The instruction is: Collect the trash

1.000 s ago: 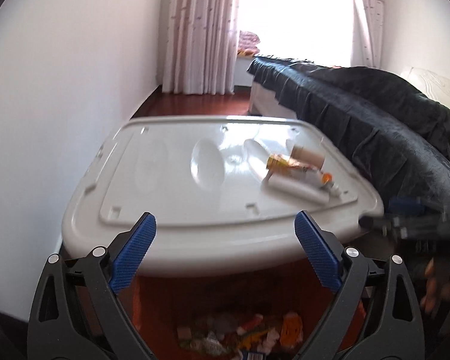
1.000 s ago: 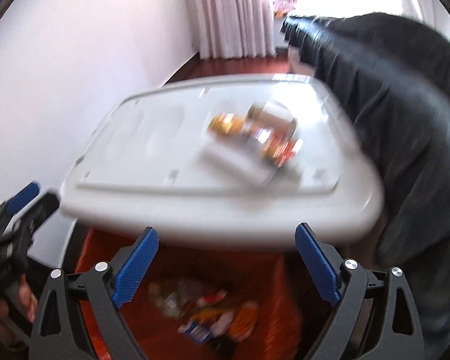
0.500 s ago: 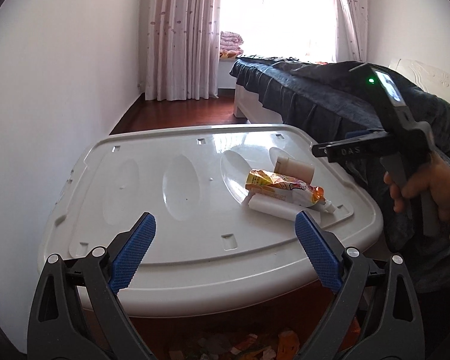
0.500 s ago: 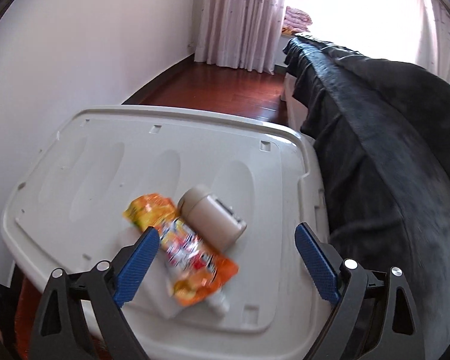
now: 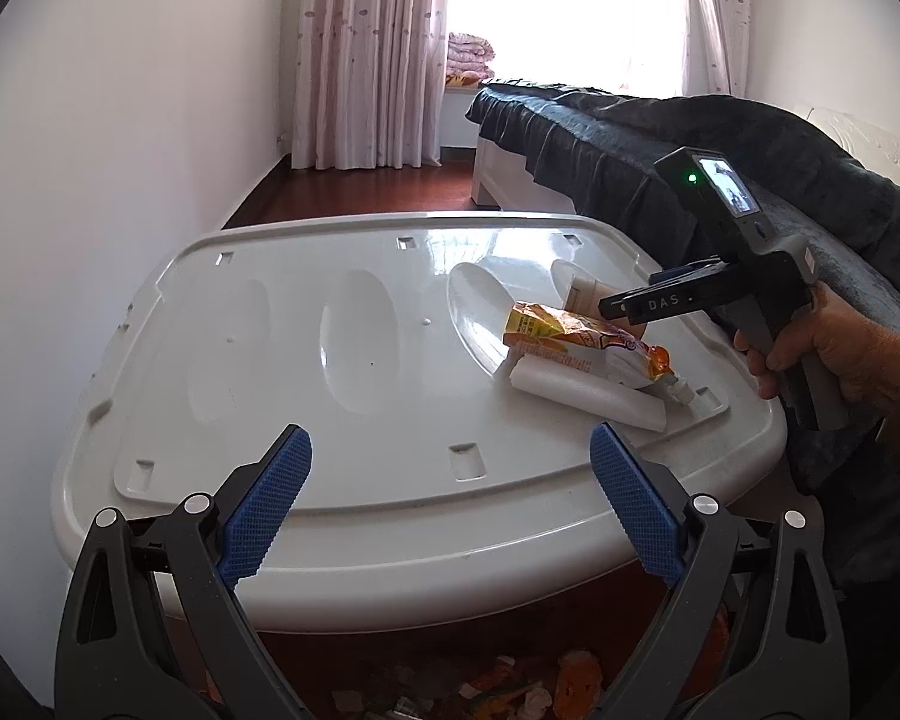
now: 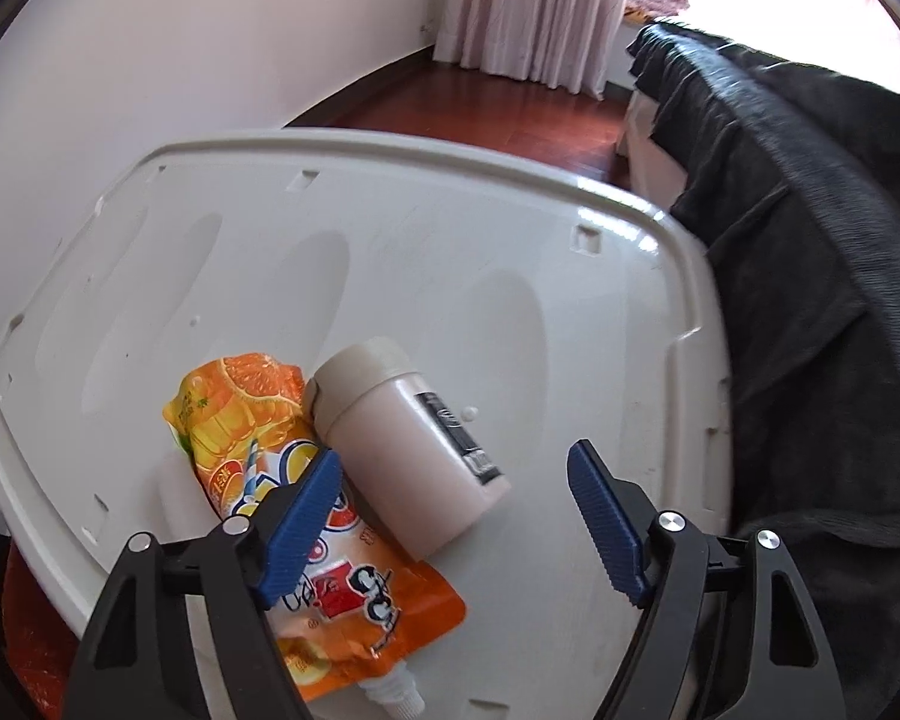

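An orange drink pouch (image 6: 282, 480) lies on a white storage-box lid (image 6: 426, 252), on top of a white flat packet (image 5: 588, 390). A beige capped bottle (image 6: 408, 450) lies on its side beside the pouch. My right gripper (image 6: 453, 483) is open, low over the bottle, jaws either side of it, not touching. It also shows in the left wrist view (image 5: 642, 303), held by a hand above the trash. The pouch (image 5: 576, 339) and bottle (image 5: 582, 294) show there too. My left gripper (image 5: 450, 480) is open and empty at the lid's near edge (image 5: 390, 540).
A bed under a dark blanket (image 5: 720, 150) stands right of the box (image 6: 810, 240). A white wall (image 5: 90, 180) runs along the left. Several wrappers lie on the red floor (image 5: 510, 690) below the lid. Curtains (image 5: 366, 54) hang at the far window.
My right gripper has come forward and down over the lid, closing in on the bottle and pouch. My left gripper has risen and tilted up a little, showing more of the lid.
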### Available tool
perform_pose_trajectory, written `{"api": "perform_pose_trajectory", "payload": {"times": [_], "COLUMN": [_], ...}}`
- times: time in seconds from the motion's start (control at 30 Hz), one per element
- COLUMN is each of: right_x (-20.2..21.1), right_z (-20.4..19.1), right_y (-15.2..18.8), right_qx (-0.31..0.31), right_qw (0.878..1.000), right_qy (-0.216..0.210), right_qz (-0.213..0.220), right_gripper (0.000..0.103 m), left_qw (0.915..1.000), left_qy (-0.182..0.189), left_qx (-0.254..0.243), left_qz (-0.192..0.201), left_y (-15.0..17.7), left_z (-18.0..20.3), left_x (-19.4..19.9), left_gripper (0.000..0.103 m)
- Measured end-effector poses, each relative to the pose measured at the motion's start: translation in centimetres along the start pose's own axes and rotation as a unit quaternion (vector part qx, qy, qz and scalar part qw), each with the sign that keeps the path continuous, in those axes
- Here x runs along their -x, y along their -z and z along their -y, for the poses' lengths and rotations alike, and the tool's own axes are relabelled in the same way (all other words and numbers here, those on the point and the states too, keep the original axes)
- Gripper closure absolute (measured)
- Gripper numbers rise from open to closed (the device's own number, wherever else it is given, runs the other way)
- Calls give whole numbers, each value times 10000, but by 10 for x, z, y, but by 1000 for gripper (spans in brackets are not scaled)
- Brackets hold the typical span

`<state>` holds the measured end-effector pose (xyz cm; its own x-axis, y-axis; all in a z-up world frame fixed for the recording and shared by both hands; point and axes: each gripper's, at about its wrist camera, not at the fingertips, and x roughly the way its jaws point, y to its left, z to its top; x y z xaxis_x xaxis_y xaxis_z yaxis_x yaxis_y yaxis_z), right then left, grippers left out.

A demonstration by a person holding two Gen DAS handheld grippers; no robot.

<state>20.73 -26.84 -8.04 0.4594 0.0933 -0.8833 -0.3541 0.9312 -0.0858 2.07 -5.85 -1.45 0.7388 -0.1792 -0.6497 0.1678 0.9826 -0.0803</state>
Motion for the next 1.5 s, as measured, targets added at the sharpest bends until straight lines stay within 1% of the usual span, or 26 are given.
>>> {"api": "perform_pose_trajectory", "payload": {"times": [0.07, 0.13, 0.27, 0.3, 0.33, 0.4, 0.5, 0.57, 0.73, 0.8, 0.9, 1.0, 1.1, 1.13, 1.2, 1.23, 1.3, 1.33, 1.43, 1.47, 1.5], "right_x": [-8, -17, -34, -36, -38, -36, -27, -13, 20, 41, 62, 76, 85, 87, 87, 87, 87, 87, 88, 89, 90], "right_z": [1, -2, -6, -6, -7, -7, -6, -2, 8, 12, 18, 25, 26, 26, 29, 30, 32, 32, 34, 34, 35], "right_y": [-5, -10, -19, -20, -22, -22, -19, -14, -9, -4, 4, 6, 9, 9, 8, 9, 9, 9, 7, 7, 7], "right_qx": [34, 97, 213, 201, 166, 100, 1, -105, -96, -89, -191, -316, -394, -417, -439, -453, -494, -503, -549, -557, -566], "right_qw": [10000, 9997, 9987, 9986, 9987, 9990, 9997, 9999, 9996, 9991, 9978, 9963, 9949, 9945, 9941, 9940, 9934, 9933, 9925, 9924, 9921], "right_qy": [-20, 30, 117, 100, 93, 99, 92, 30, 134, 158, 103, 8, -84, -109, -152, -168, -199, -213, -254, -260, -264], "right_qz": [-76, -209, -458, -479, -483, -428, -233, -64, 214, 396, 626, 800, 920, 951, 976, 984, 1015, 1023, 1058, 1069, 1086], "right_gripper": [32, 40, 43, 52, 56, 56, 56, 56, 56, 56, 56, 56, 56, 56, 56, 56, 56, 56, 56, 56, 56], "left_qw": [10000, 10000, 10000, 10000, 9999, 9998, 9993, 9986, 9972, 9965, 9967, 9961, 9930, 9911, 9845, 9823, 9736, 9700, 9636, 9633, 9649], "left_qy": [0, 0, -5, -3, 0, 49, 177, 331, 582, 636, 596, 522, 476, 470, 551, 554, 687, 667, 748, 726, 711], "left_qx": [8, 11, 21, 33, 53, 112, 205, 268, 246, 110, -92, -411, -940, -1141, -1591, -1727, -2143, -2311, -2512, -2510, -2438], "left_qz": [-29, -36, -66, -79, -100, -161, -266, -306, -387, -529, -545, -579, -527, -509, -491, -470, -377, -350, -529, -611, -666], "left_y": [0, 0, 1, 1, 1, -1, -10, -21, -46, -52, -53, -50, -49, -48, -46, -46, -43, -41, -39, -39, -41], "left_z": [0, 1, 0, -1, -1, -3, -2, 3, 21, 32, 48, 67, 83, 88, 94, 95, 99, 101, 108, 110, 111], "left_x": [-1, -2, -5, -5, -7, -10, -20, -28, -54, -70, -82, -94, -109, -112, -120, -122, -126, -128, -142, -149, -154], "left_gripper": [11, 11, 11, 11, 11, 11, 11, 11, 11, 11, 11, 11, 11, 11, 11, 11, 11, 11, 11, 11, 11]}}
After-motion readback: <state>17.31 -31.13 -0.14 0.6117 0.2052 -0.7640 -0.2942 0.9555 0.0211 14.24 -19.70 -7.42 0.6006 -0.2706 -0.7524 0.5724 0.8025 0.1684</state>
